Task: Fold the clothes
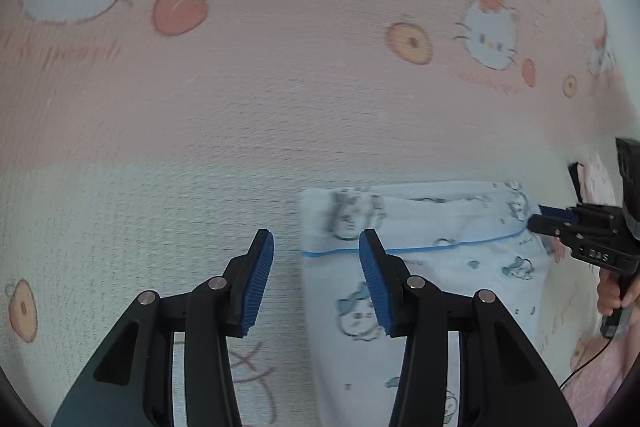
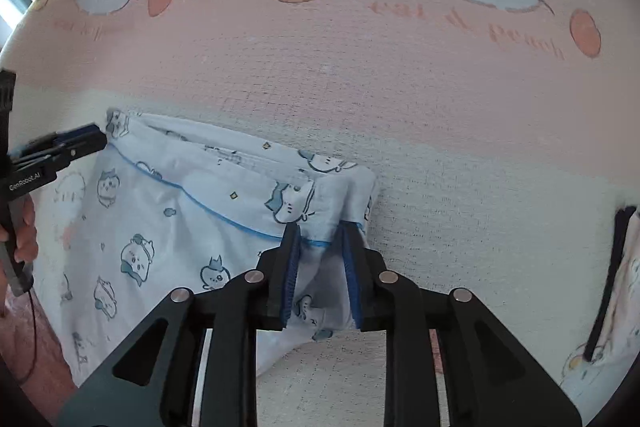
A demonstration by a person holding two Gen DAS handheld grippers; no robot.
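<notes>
Already, the pale blue cotton garment with cartoon prints and blue piping (image 2: 168, 227) is lying partly doubled on the pink cartoon-cat bedsheet (image 2: 360, 75), near its white band. The right tongs (image 2: 320, 267) are pinching a bunched corner; the left tongs (image 1: 316, 283) are standing spread, empty, beside the opposite edge. Further folding seems left.
</notes>
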